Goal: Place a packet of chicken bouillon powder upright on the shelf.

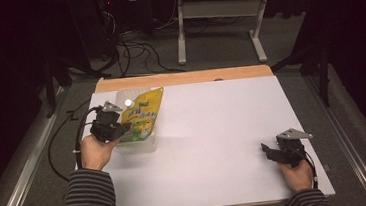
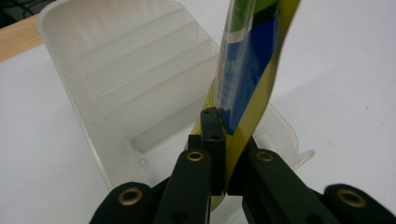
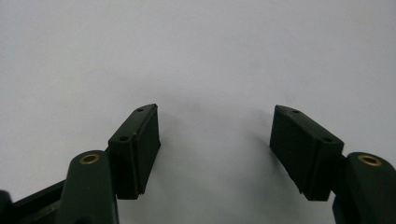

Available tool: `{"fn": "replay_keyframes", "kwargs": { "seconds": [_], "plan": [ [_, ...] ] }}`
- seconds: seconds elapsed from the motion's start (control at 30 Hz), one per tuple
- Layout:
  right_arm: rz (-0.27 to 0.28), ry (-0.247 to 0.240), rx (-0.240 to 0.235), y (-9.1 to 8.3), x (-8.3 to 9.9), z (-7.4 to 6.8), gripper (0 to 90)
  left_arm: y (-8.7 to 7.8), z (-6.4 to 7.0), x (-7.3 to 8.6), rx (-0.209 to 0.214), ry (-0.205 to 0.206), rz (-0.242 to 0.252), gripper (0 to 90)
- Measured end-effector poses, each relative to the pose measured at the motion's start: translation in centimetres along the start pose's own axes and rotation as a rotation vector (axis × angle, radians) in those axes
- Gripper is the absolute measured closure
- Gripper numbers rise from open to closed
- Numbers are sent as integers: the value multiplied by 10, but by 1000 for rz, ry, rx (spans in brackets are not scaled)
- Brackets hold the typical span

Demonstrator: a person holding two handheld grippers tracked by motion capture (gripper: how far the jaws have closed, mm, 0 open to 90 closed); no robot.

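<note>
In the high view the left gripper (image 1: 115,130) sits at the left of the frame, over the near end of a clear plastic tray (image 1: 142,145) that rests on the white counter (image 1: 215,145). The gripper pinches the lower edge of a yellow pouch (image 1: 144,114) with green and blue print, which lies tilted over the tray and reaches toward its far end. A small white round cap shows near the pouch's upper left corner. In the left gripper view the jaws are pressed together on the pouch (image 2: 252,79), whose thin edge rises from between them toward the top of the frame; the tray (image 2: 121,88), with its stepped ribbed floor, lies to the left and behind, and its rim also shows at the right of the jaws. The right gripper (image 1: 274,154) rests at the lower right of the high view, well apart from the tray, held low over bare counter. In the right gripper view its jaws are spread wide, with the plain white surface (image 3: 210,56) between them. Striped sleeves show at the bottom edge of the high view.
</note>
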State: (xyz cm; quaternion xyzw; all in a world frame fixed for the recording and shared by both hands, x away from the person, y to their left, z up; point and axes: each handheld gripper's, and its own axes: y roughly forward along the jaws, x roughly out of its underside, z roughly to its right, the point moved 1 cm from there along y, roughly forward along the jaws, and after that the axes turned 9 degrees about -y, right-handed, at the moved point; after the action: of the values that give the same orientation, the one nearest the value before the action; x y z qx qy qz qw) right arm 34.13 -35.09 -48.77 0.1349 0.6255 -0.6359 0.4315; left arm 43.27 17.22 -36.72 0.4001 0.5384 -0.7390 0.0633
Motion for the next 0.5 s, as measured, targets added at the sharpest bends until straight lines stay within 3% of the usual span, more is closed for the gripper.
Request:
{"fn": "replay_keyframes", "kwargs": {
  "seconds": [0.1,0.3,0.43,0.5],
  "plan": [
    [-1,16,-20,1,0,2,339,1,0,3,-12,14,35,900],
    [1,0,-2,0,0,0,338,7,3,13,2,21,108,900],
    [1,1,-4,0,0,0,340,11,0,17,26,-2,132,900],
    [1,-1,-2,0,0,0,339,13,-3,20,10,-18,144,900]
  ]
}}
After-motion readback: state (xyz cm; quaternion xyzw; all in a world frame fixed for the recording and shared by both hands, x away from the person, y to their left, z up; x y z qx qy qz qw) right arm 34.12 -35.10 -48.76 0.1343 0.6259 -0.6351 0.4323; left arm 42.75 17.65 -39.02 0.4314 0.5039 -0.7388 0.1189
